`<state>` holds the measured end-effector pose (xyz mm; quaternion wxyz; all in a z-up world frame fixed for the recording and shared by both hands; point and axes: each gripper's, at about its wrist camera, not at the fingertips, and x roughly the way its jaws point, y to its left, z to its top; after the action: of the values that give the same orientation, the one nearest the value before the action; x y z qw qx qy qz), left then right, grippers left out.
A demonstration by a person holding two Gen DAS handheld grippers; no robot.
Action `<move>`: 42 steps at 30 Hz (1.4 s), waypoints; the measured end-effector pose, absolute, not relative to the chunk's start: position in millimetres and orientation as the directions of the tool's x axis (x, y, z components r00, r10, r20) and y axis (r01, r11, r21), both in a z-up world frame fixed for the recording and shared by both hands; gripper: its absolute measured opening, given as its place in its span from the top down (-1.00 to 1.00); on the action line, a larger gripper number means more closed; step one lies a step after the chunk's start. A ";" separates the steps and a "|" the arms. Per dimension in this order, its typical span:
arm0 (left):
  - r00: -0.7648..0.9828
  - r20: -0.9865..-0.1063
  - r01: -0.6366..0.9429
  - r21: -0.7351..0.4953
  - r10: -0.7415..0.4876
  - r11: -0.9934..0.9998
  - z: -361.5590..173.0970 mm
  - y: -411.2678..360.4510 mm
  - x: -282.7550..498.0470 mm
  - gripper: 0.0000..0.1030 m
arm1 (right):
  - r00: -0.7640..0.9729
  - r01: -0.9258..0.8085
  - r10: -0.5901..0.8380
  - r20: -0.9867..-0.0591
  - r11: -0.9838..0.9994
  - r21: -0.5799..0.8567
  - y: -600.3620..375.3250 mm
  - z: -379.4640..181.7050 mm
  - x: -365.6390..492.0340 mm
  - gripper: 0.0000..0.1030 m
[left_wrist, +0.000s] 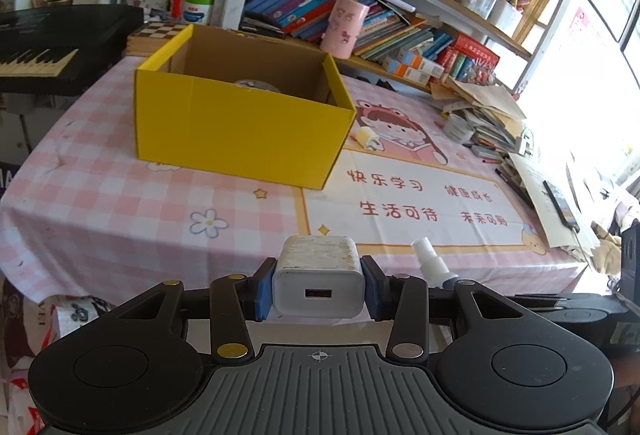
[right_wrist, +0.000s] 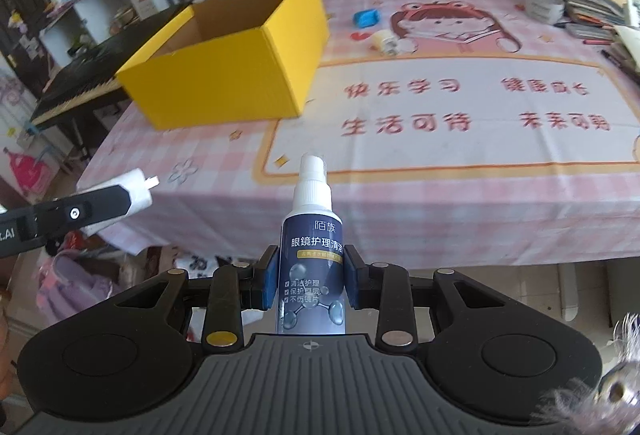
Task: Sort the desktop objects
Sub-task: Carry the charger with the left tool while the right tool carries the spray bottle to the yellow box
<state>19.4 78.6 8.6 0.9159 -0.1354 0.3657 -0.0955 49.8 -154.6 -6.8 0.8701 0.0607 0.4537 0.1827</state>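
Left gripper (left_wrist: 319, 289) clamped on a white, scuffed plastic USB wall charger (left_wrist: 319, 277), blue pads pressed to both its sides, port facing the camera. Right gripper (right_wrist: 311, 283) closed round a dark blue spray bottle with a white nozzle (right_wrist: 311, 259), long axis running forward along the fingers, nozzle ahead. Both held off the near edge of the pink checked tablecloth (left_wrist: 120, 203). Open yellow cardboard box (left_wrist: 240, 115) ahead and slightly left of the left gripper, ahead and well left of the right; left probably nearer. Left view alone: something round and pale in the box. Right view alone: small blue object (right_wrist: 365, 17) and pale yellow plug (right_wrist: 387, 42) beyond the box, apparently unsorted.
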 end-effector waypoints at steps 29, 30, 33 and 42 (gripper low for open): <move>0.745 -0.626 0.057 -0.285 -0.231 0.957 15.5 98.2 2.4 0.19 | 0.502 -0.421 0.440 -0.744 0.876 0.234 -101.6 2.4 40.2 0.42; 0.747 -0.623 0.059 -0.283 -0.230 0.957 16.2 98.8 2.5 0.19 | 0.504 -0.423 0.441 -0.743 0.876 0.234 -100.5 2.9 40.4 0.42; 0.756 -0.615 0.055 -0.282 -0.225 0.958 17.7 101.6 2.4 0.19 | 0.506 -0.435 0.445 -0.739 0.871 0.227 -95.5 4.1 40.7 0.42; 0.768 -0.610 0.011 -0.290 -0.194 0.957 19.4 110.5 6.5 0.19 | 0.491 -0.505 0.472 -0.733 0.839 0.202 -79.6 12.3 47.6 0.42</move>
<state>6.5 110.5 19.4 0.9303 -0.1361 0.3360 -0.0551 47.6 -79.6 12.3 0.8631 -0.0202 0.4179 0.2830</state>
